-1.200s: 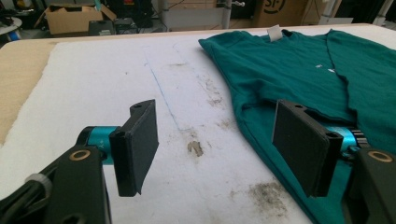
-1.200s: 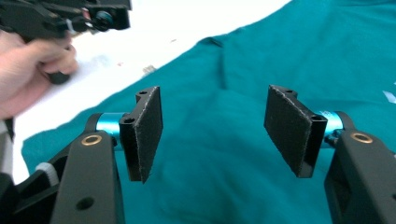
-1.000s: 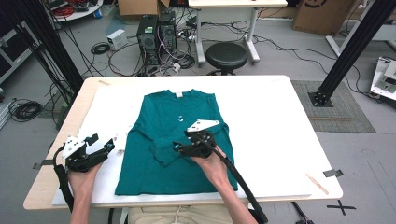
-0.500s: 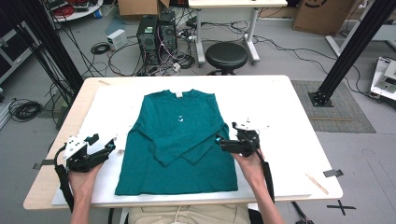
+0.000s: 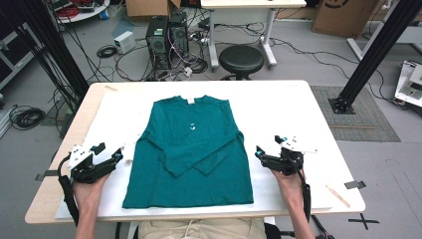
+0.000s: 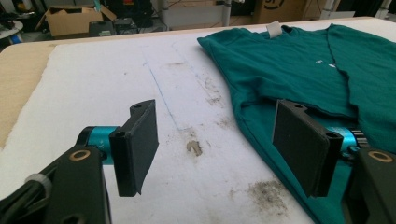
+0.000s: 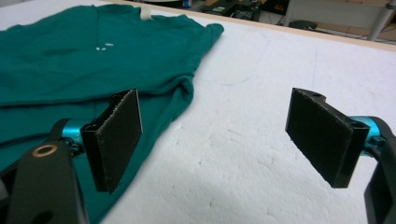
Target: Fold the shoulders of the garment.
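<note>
A teal long-sleeved shirt (image 5: 191, 149) lies flat on the white foam board (image 5: 283, 109), collar at the far side, both sleeves folded across its front. My left gripper (image 5: 109, 150) rests open just left of the shirt's left edge. In the left gripper view its jaws (image 6: 219, 140) stand wide apart with nothing between them, the right one over the shirt's (image 6: 299, 65) hem side. My right gripper (image 5: 269, 144) sits open on bare board right of the shirt. Its jaws (image 7: 224, 130) are spread over white foam, the shirt (image 7: 70, 65) to their left.
The board covers a wooden table (image 5: 47, 191) whose edge shows at left. Dirty smudges (image 6: 194, 147) mark the foam near the left gripper. Beyond the table stand a black stool (image 5: 241, 59), computer towers (image 5: 166, 35) and black frame posts (image 5: 378, 50).
My right gripper has moved from over the folded sleeves rightwards, off the shirt and onto the bare board. The left gripper has stayed in place.
</note>
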Demonstrator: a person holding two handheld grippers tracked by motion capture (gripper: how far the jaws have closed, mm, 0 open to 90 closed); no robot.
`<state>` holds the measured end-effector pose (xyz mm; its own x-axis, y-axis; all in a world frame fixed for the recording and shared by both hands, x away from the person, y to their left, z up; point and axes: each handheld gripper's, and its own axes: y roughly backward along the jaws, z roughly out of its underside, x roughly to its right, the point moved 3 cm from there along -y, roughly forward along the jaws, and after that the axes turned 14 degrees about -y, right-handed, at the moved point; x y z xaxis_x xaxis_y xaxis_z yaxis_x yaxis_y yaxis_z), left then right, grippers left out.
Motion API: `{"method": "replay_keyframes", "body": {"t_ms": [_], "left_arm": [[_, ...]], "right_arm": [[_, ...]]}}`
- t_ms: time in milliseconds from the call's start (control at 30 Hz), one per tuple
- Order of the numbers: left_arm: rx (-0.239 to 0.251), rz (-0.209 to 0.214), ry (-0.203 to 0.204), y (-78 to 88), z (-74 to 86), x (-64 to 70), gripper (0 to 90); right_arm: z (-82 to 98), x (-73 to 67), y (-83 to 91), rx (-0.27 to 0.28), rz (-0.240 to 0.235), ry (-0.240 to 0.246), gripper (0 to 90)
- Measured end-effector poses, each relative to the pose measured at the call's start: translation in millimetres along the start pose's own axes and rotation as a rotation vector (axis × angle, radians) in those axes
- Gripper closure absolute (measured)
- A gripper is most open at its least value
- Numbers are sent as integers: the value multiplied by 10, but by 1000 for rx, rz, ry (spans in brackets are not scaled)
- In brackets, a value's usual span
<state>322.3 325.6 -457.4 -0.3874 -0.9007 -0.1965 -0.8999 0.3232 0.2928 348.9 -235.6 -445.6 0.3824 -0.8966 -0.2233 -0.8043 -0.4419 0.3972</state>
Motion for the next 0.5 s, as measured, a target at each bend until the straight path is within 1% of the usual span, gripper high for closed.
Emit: {"method": "replay_keyframes", "body": {"t_ms": [67, 200, 233, 267, 300, 333, 433, 467, 500], "left_arm": [[-2, 1, 0, -1, 1, -1, 313], [-4, 2, -1, -2, 0, 0, 313], [-3, 0, 0, -4, 1, 1, 313], [-4, 1, 1, -4, 1, 2, 313], [-6, 3, 3, -4, 0, 1, 313], [-4, 2, 0, -3, 1, 1, 313], [-5, 6, -7, 0, 0, 3, 313], [-5, 7, -5, -3, 0, 4, 313], [-6, 9, 0, -5, 0, 3, 313]], "right_arm": [[20, 3, 4, 1, 2, -12, 190], [61, 2, -4, -13, 7, -6, 190], [65, -3, 0, -17, 15, -8, 190], [63, 3, -8, -7, 10, 13, 190], [68, -10, -2, -14, 10, 1, 190], [72, -16, 2, -19, 14, 1, 190], [74, -24, -2, -21, 6, 20, 190], [81, -34, -2, -33, 8, 10, 190], [77, -35, -13, -29, 3, 17, 191]]}}
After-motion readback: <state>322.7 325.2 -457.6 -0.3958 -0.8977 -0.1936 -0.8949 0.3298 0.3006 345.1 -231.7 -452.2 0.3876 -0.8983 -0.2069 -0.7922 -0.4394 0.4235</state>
